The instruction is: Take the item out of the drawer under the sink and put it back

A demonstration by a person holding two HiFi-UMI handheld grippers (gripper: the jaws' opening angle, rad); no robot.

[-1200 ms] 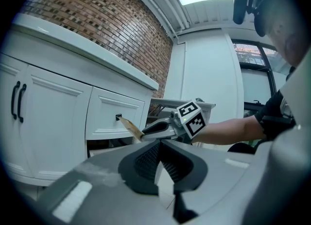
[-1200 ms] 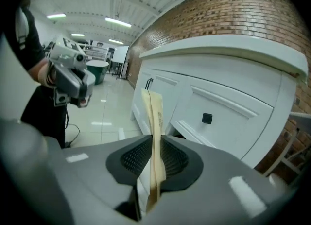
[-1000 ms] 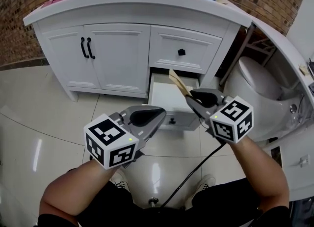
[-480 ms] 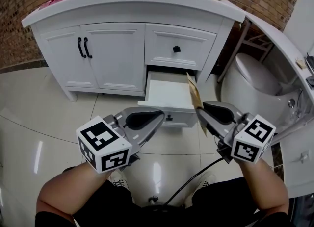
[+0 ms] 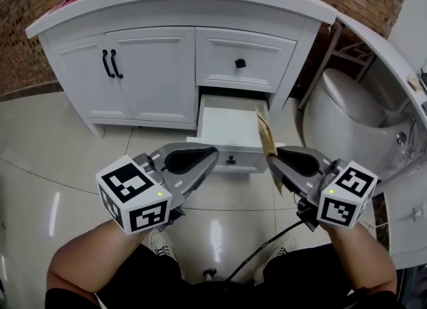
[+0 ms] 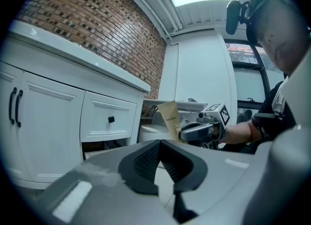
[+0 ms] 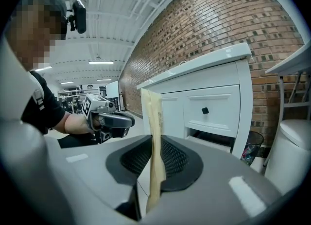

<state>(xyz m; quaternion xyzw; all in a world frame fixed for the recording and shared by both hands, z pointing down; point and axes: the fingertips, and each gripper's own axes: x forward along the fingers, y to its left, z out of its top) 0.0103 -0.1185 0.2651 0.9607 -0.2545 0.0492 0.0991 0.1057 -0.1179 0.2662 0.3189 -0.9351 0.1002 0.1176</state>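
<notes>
The lower drawer (image 5: 230, 126) of the white vanity (image 5: 153, 61) stands pulled out, and its white inside looks bare. My right gripper (image 5: 275, 157) is shut on a flat tan paper packet (image 5: 267, 139), held upright on edge by the drawer's front right corner. The right gripper view shows the packet (image 7: 154, 136) pinched between the pads. My left gripper (image 5: 211, 154) hovers in front of the drawer's left half, shut with nothing in it; its pads (image 6: 148, 158) meet. The left gripper view also catches the right gripper (image 6: 199, 131) with the packet (image 6: 170, 116).
An upper drawer with a black knob (image 5: 240, 63) is closed above the open one. Two cabinet doors with black handles (image 5: 107, 64) are to the left. A white toilet (image 5: 347, 111) stands close on the right. A black cable (image 5: 267, 244) trails over the glossy tiled floor.
Both grippers have drawn back from the vanity. The packet has come from above the drawer's inside to its front right corner, still held by the right gripper.
</notes>
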